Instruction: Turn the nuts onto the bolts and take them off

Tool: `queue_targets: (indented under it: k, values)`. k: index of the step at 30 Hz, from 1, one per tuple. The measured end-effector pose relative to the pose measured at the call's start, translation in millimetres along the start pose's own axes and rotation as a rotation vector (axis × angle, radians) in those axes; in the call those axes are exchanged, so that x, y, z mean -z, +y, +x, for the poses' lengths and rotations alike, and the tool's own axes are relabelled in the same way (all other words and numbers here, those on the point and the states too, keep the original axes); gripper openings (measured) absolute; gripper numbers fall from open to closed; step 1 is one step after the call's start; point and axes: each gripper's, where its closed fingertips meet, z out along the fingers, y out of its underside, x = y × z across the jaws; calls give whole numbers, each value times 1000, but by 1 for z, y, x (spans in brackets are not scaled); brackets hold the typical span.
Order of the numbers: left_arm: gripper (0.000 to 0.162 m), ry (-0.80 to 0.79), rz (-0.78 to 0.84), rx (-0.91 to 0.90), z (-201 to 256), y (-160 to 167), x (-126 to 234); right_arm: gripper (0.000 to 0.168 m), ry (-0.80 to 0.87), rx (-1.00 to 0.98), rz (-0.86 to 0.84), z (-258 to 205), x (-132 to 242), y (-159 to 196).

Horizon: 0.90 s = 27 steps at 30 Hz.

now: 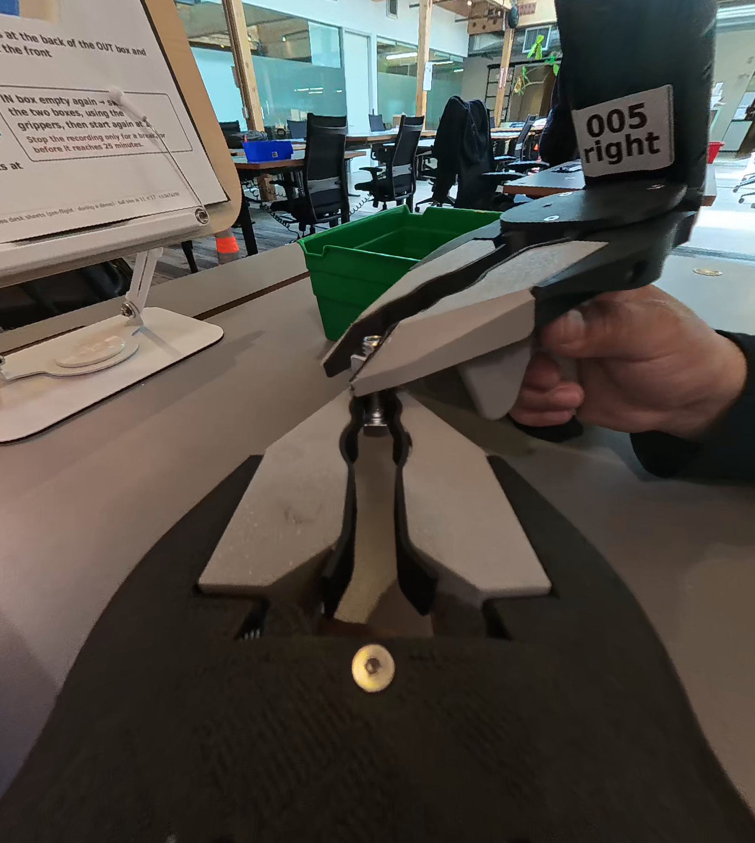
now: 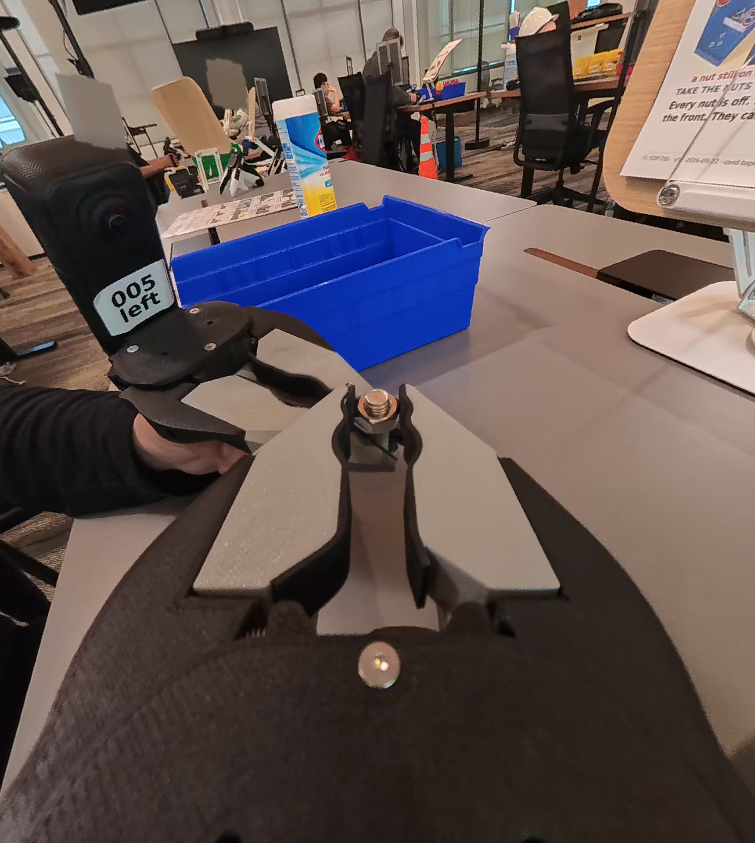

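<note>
Left wrist view: my left hand-held gripper [image 1: 374, 422] is pinched narrow on the steel bolt [image 1: 373, 417], w/ the black ribbed pads gripping its lower end and the matte grey wedge fingers [image 1: 296, 511] nearly meeting. The right hand-held gripper [image 1: 359, 360] comes in from the right, just above mine, clamped on the upper part of the same bolt; a hand [image 1: 631, 365] wraps its grey trigger. Behind sits a glossy green plastic bin [image 1: 357, 273] on the smooth grey table [image 1: 93, 502], and a white metal stand [image 1: 84, 365] at left carries a printed sheet.

Right wrist view: the right hand-held gripper [image 2: 376, 422] is closed on the hex nut [image 2: 373, 422], shiny and faceted, w/ the rounded threaded bolt end poking through it. Left hand-held gripper approaches from the left beneath. A blue ribbed plastic bin [image 2: 389, 310] stands beyond.
</note>
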Motion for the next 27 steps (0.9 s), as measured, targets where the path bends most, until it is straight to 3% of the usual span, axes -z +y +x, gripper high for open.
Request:
queue_targets:
  k: [12,14,20,27]
  values:
    - [6,4,-10,3,-1,-2,2,16,-53,-61,34,-2,3,-3]
    - [6,-13,1,19,-6,-5,4,31,-15,-58,63,6,7,-7]
    - [6,-36,25,88,-19,-8,9,44,-48,-32,87,-1,9,-10]
    - [6,0,11,56,-8,-7,6,43,-77,19,97,-14,2,-8]
